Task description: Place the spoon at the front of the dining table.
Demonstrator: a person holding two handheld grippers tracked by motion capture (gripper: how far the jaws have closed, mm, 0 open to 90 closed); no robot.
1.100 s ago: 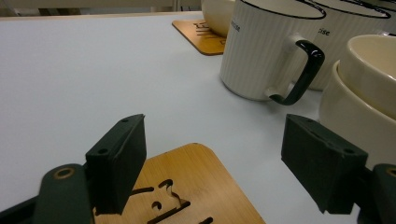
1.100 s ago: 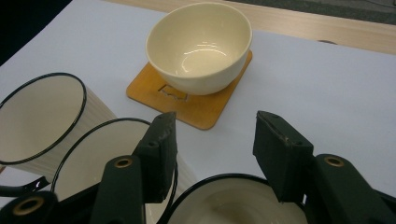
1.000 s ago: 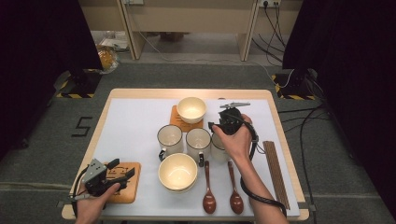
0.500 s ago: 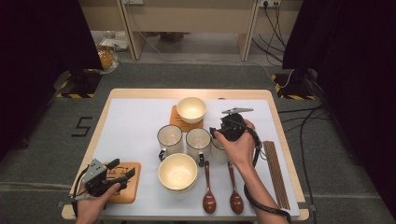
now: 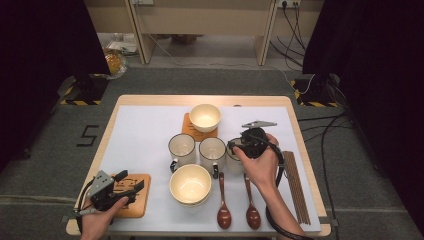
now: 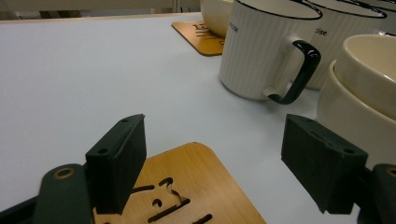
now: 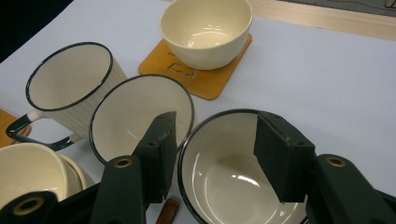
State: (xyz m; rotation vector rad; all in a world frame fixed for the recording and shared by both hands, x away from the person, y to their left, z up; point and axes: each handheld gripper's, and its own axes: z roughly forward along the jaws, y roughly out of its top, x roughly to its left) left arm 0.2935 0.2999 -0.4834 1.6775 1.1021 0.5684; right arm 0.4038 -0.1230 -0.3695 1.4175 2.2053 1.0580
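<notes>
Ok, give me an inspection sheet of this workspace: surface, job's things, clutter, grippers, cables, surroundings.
Surface: white mat on a wooden table.
Job's things: three mugs in a row; right gripper over the right mug, jaws open, one either side of its rim.
Clutter: bowl on a coaster, stacked bowls, two spoons, chopsticks.
Grippers: left gripper open over the near coaster.
Cables: black cable trails off the right gripper; more on the floor.
Surroundings: grey floor, dark curtains.
</notes>
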